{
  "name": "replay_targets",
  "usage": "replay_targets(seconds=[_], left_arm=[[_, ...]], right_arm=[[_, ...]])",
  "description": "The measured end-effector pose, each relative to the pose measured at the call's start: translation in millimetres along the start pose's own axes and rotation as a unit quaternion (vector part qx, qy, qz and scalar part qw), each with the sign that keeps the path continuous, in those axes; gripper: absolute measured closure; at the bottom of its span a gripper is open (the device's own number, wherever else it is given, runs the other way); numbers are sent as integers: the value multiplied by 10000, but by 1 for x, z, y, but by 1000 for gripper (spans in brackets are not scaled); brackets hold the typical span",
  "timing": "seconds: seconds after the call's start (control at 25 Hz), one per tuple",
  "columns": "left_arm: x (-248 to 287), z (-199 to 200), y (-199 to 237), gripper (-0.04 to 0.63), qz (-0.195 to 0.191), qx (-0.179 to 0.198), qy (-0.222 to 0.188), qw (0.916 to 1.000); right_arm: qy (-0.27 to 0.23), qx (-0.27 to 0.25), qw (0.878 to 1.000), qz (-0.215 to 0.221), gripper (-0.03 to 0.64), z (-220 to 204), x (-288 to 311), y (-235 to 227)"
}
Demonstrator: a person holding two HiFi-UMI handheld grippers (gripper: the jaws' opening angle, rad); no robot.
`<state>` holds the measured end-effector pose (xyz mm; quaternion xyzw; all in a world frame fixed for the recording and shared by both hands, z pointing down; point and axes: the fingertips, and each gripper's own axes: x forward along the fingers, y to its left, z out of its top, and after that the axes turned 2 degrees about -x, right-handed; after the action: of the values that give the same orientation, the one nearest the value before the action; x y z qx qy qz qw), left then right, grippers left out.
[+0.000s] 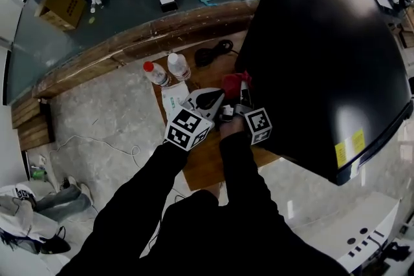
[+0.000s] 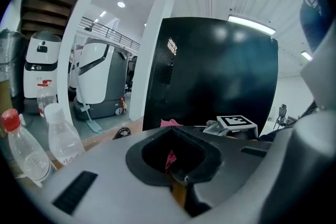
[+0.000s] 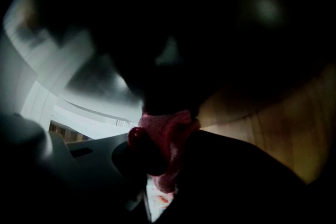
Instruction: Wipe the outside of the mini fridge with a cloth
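Right gripper (image 3: 157, 157): jaws closed on the red cloth (image 3: 165, 134), which is bunched in the hollow between them with a loose fold hanging below. Judgement: the grip is firm enough for wiping. In the head view this gripper (image 1: 241, 99) sits at the lower left corner of the mini fridge (image 1: 323, 74), holding the cloth (image 1: 233, 83) against or just beside the black cabinet there. Actual contact cannot be confirmed. Left gripper (image 2: 173, 168): jaws drawn together. A sliver of cloth shows through the hollow between them and is judged to lie beyond the jaws, not to be held. It (image 1: 217, 102) sits just left of the right gripper, on the side away from the fridge, probably so that it does not get in the way of the wiping. The fridge stands upright on a wooden platform (image 1: 204, 168), and its dark side panel (image 2: 220, 76) fills the left gripper view. Two plastic bottles (image 1: 167, 69) stand near the fridge's left side, beyond the grippers, and a black cable (image 1: 213, 52) lies further back. Judgement: the bottles are close enough to be knocked over by a broad stroke. Wiping appears to be at its start, at that low corner.
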<state>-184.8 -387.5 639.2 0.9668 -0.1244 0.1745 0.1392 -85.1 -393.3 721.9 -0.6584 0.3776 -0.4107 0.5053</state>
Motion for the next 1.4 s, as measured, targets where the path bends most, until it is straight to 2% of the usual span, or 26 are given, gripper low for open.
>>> replay_targets(seconds=[0.12, 0.24, 0.44, 0.52, 0.64, 0.88, 1.0, 1.16, 1.28, 1.4], left_arm=[[-5, -11, 2, 589, 17, -96, 47, 9999], [-12, -15, 3, 589, -33, -344, 8, 9994], [-21, -20, 0, 589, -5, -194, -23, 9998], [-33, -10, 2, 589, 72, -178, -161, 9997], [-56, 12, 4, 589, 210, -206, -467, 9985], [-107, 52, -17, 589, 423, -71, -941, 9946], [-129, 70, -45, 589, 364, -29, -1150, 9927], [-148, 96, -97, 589, 195, 153, -1387, 9900], [-155, 115, -138, 589, 98, 255, -1544, 9876], [-160, 137, -176, 589, -7, 355, -1707, 9847]], right_arm=[[-11, 33, 9996, -278, 520, -3, 2, -28], [-9, 156, 9986, -501, 520, -6, 3, -49], [99, 197, 9981, -570, 522, -15, -4, -52], [276, 5, 9988, -399, 522, -21, -15, -26], [627, -419, 9970, 156, 522, -30, -38, 33], [1138, -1251, 9796, 1085, 522, -46, -102, 135], [1183, -1392, 9715, 1509, 522, -40, -137, 175], [1099, -1453, 9639, 1943, 521, -10, -180, 219], [997, -1364, 9633, 2086, 521, 18, -208, 240], [888, -1223, 9671, 2048, 521, 43, -227, 251]])
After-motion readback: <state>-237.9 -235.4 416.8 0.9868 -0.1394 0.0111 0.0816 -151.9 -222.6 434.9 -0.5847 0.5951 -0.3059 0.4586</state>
